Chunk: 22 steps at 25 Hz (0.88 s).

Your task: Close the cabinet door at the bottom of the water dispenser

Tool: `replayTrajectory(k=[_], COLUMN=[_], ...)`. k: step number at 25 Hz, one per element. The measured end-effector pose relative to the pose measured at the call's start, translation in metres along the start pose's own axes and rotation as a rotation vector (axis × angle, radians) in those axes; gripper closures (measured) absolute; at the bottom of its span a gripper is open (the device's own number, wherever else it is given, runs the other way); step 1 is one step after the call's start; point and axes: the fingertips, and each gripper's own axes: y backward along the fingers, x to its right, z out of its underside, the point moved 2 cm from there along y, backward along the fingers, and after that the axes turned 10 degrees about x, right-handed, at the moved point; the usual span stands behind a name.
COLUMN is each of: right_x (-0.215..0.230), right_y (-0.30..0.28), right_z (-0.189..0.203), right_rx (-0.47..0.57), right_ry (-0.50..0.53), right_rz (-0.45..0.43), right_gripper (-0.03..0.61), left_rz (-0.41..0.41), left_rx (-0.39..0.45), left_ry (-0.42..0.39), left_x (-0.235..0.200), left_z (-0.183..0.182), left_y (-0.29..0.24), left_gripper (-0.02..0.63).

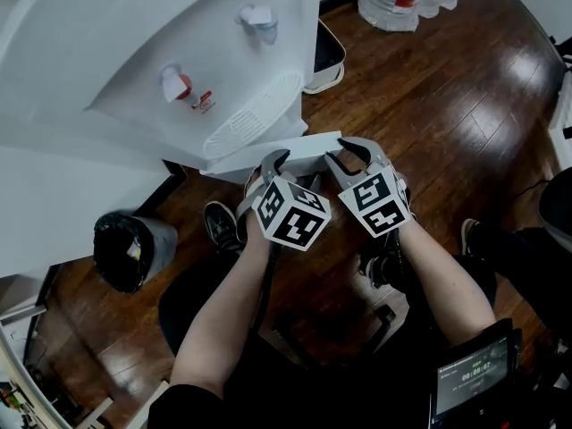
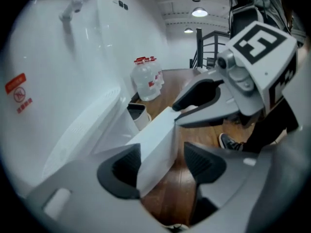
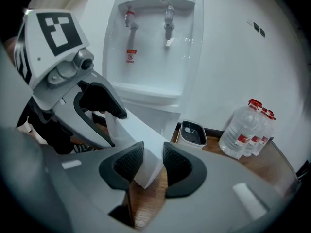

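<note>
The white cabinet door [image 1: 295, 147] is standing open at the bottom of the white water dispenser [image 1: 134, 52], its free edge jutting out over the wood floor [image 1: 447, 132] toward the person. The right gripper [image 3: 152, 161] is clamping that edge, both pads pressing on the panel. Just beside it, the left gripper [image 2: 163, 165] is straddling the same edge with its jaws spread fairly wide. The door is lying close to one pad [image 2: 127, 166], with a gap at the other.

A small white bin [image 3: 192, 132] with a dark interior is sitting just beside the dispenser; its contents are unclear. Clear water bottles [image 3: 245, 130] with red caps are standing together along the wall. A round bin lined with a black bag [image 1: 134, 248] is sitting on the dispenser's other side.
</note>
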Motion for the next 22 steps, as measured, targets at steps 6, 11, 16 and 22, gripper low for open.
replayTrajectory(k=[6,11,16,22], right_x=[0.01,0.043,0.042,0.029], right_y=[-0.011,-0.007,-0.023,-0.059], right_z=[-0.006,-0.009,0.048,0.093], right_rx=[0.007,0.114,-0.039,-0.12], right_ry=[-0.004,-0.143,-0.16,-0.201], right_rz=[0.01,0.104,0.022,-0.042], right_gripper=[0.449,0.371,0.313,0.281], left_rz=[-0.057,-0.042,-0.048,-0.026], left_rx=[0.031,0.028,0.035,0.028], left_ry=[0.006,0.061,0.088,0.081], left_x=[-0.011,-0.014,-0.025,-0.031], left_z=[-0.001,-0.009,-0.013,-0.016], left_y=[-0.005,-0.012,-0.018,-0.02], left_gripper=[0.342,0.314,0.314,0.316])
